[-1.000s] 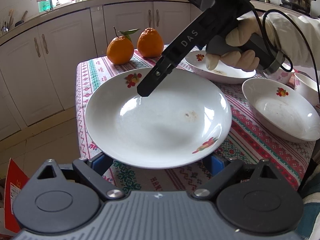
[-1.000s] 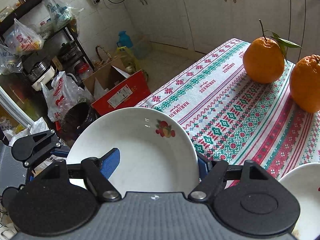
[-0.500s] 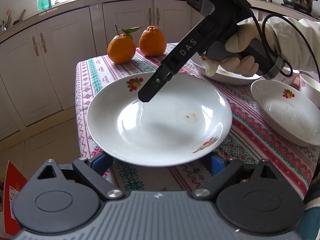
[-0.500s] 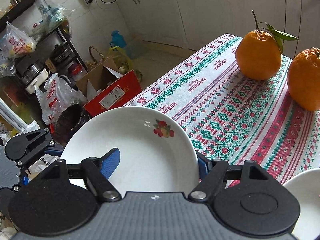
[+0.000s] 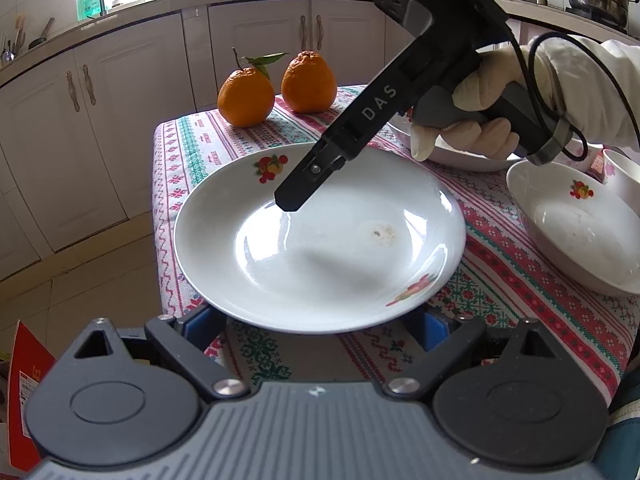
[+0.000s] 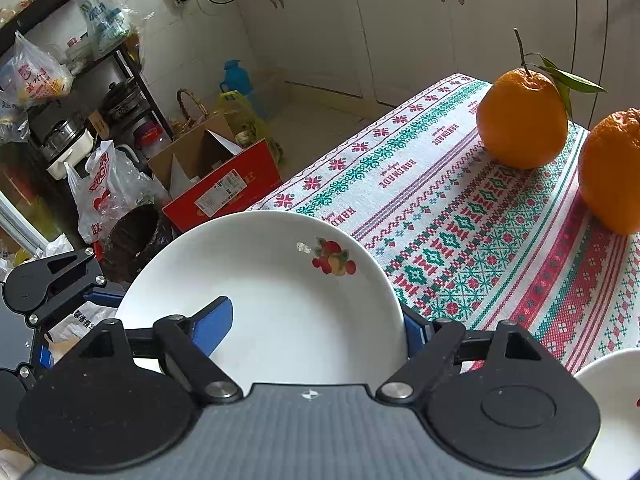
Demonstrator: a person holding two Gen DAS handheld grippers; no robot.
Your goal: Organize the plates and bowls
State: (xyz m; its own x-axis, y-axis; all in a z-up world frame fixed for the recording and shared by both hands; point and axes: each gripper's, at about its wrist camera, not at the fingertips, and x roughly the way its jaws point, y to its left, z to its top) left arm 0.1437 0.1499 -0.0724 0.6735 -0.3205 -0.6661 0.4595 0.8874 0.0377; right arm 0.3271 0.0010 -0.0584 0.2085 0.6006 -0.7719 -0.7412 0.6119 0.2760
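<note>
A white plate [image 5: 320, 248] with fruit decals lies near the table's left corner, its near rim out over the edge. My right gripper [image 6: 314, 324] straddles its far-right rim. One finger [image 5: 304, 184] sits over the plate's inside and the other is outside the rim. Its jaws are opening, with the rim between them and the blue pad [image 6: 212, 318] apart from the surface. My left gripper [image 5: 316, 324] stands open at the plate's near rim, a blue pad on each side just under the edge. A gloved hand [image 5: 460, 136] holds the right tool.
Two oranges [image 5: 276, 88] stand at the table's far corner. A second decorated plate [image 5: 580, 232] lies to the right, another dish [image 5: 460, 156] sits behind the hand, and a small bowl [image 5: 624, 176] is at the far right. A red box [image 6: 224, 192] and bags crowd the floor.
The plate has drawn slightly away from the left camera and sits lower towards the cloth. The right gripper's jaws have widened around the rim. My left gripper has stayed put.
</note>
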